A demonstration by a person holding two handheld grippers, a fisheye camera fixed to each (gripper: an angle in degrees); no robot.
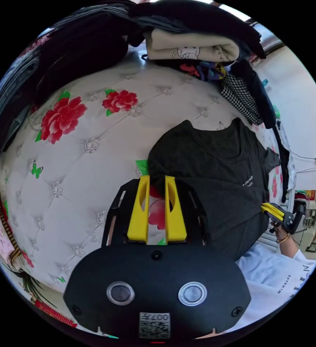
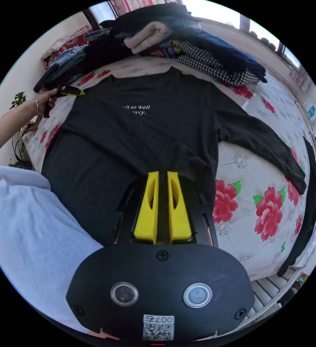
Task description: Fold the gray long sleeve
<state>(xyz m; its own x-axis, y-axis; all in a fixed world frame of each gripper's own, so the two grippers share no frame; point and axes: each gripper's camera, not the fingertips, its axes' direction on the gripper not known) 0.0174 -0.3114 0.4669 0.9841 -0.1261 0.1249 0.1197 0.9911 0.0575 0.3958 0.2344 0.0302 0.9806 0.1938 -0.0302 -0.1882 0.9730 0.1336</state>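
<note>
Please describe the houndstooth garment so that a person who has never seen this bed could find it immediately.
Start at the white quilted bedspread with red flowers, then look beyond the gray long sleeve to the clothes pile along the far edge. The houndstooth garment lies at its front; it alone has a small black-and-white check.

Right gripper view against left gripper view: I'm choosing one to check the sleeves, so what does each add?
Right gripper view alone: the gray long sleeve's outstretched sleeve lying on the floral bedspread, with the right gripper shut on the hem. Left gripper view alone: the left gripper at the shirt's shoulder edge, and a cream folded garment. Both: the shirt, the bedspread and the piled clothes.
</note>
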